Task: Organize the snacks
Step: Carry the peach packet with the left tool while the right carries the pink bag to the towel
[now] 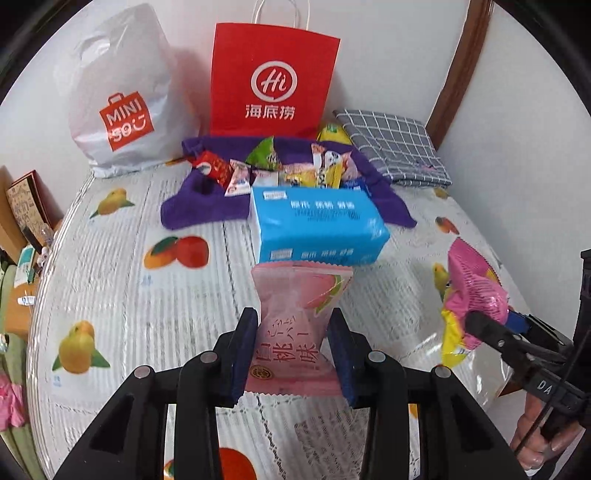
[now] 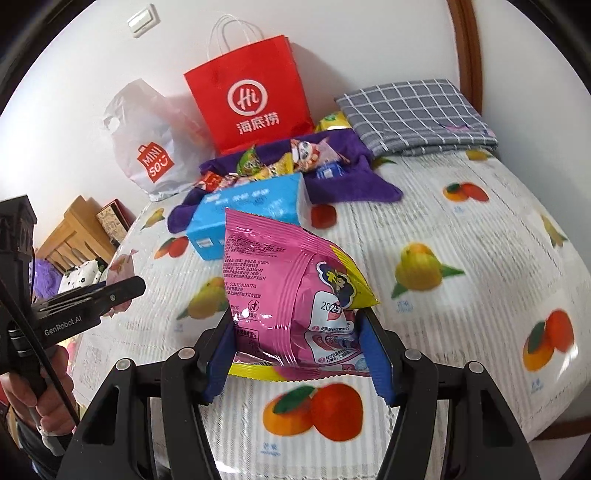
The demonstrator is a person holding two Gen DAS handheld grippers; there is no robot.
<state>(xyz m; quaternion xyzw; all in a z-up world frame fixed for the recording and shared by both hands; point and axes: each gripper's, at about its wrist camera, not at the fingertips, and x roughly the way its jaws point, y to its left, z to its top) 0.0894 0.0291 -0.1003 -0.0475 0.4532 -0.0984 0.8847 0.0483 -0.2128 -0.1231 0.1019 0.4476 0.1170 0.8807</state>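
A pale pink peach-flavour snack packet [image 1: 295, 332] is clamped at its pinched middle by the narrowly set left gripper [image 1: 294, 350], above the fruit-print tablecloth [image 1: 129, 295]. A pink-and-yellow snack bag [image 2: 291, 299] is held between the half-open blue pads of the right gripper [image 2: 295, 354], near the blue tissue pack [image 2: 251, 218].

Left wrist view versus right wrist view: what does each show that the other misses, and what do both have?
Only the left wrist view shows the pale pink peach snack packet face-on, pinched in the left gripper.

Only the right wrist view shows the wall switch and the print on the pink and yellow snack bag clamped in the right gripper.

Both show the red paper bag, white Miniso bag, blue tissue pack, purple cloth with snacks, and grey checked cloth.
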